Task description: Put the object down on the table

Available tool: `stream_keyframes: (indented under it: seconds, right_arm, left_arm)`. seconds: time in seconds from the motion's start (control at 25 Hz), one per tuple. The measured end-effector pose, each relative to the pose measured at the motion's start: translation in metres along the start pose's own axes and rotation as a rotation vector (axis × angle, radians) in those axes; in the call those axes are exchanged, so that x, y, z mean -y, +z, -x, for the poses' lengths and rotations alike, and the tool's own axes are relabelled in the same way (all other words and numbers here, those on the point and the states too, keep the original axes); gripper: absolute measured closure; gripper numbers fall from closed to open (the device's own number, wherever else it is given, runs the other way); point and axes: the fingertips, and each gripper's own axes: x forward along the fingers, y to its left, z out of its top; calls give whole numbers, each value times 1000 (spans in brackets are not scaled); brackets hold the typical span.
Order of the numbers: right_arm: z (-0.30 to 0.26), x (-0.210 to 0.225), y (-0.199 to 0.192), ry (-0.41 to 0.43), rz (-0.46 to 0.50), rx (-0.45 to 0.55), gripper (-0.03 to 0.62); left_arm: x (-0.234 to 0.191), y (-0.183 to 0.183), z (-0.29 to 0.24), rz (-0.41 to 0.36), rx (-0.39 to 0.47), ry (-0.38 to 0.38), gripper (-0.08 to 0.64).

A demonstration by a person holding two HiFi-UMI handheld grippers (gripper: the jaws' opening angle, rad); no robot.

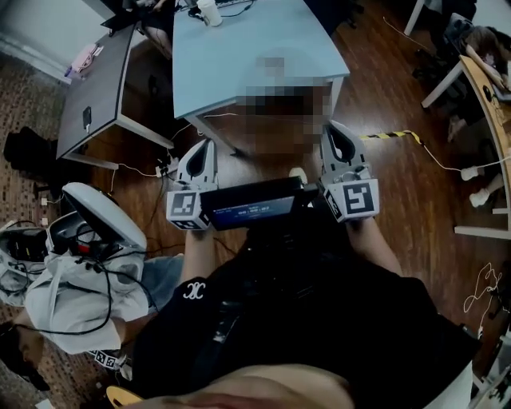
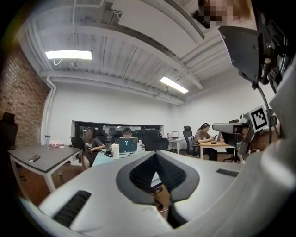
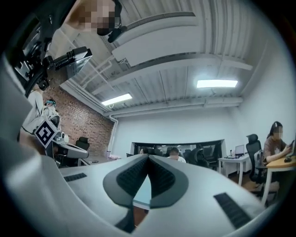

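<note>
The left gripper (image 2: 155, 155) and right gripper (image 3: 148, 157) are held shut, empty, short of the table (image 1: 239, 56); a dark screen (image 1: 251, 206) is seen between them, partly hidden.

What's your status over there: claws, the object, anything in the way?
Left claw shut, empty. Right claw shut, empty. No object held; none identifiable. Blue table ahead, white cup at its far end.

Blue table (image 1: 247, 56) — white cup (image 1: 210, 12) atop.
</note>
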Motion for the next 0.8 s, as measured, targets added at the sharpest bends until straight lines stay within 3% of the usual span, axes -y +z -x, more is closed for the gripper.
stream_keyframes:
  seconds: [0.24, 0.4, 0.8]
  right_arm:
    - [44, -5, 27, -19, 14, 30, 612]
    - [52, 8, 38, -28, 25, 52, 612]
    - [62, 52, 25, 11, -15, 24, 615]
  left_arm:
    - [27, 14, 36, 11, 41, 20, 561]
    - [43, 28, 30, -7, 55, 15, 561]
    - [81, 31, 11, -26, 46, 40, 561]
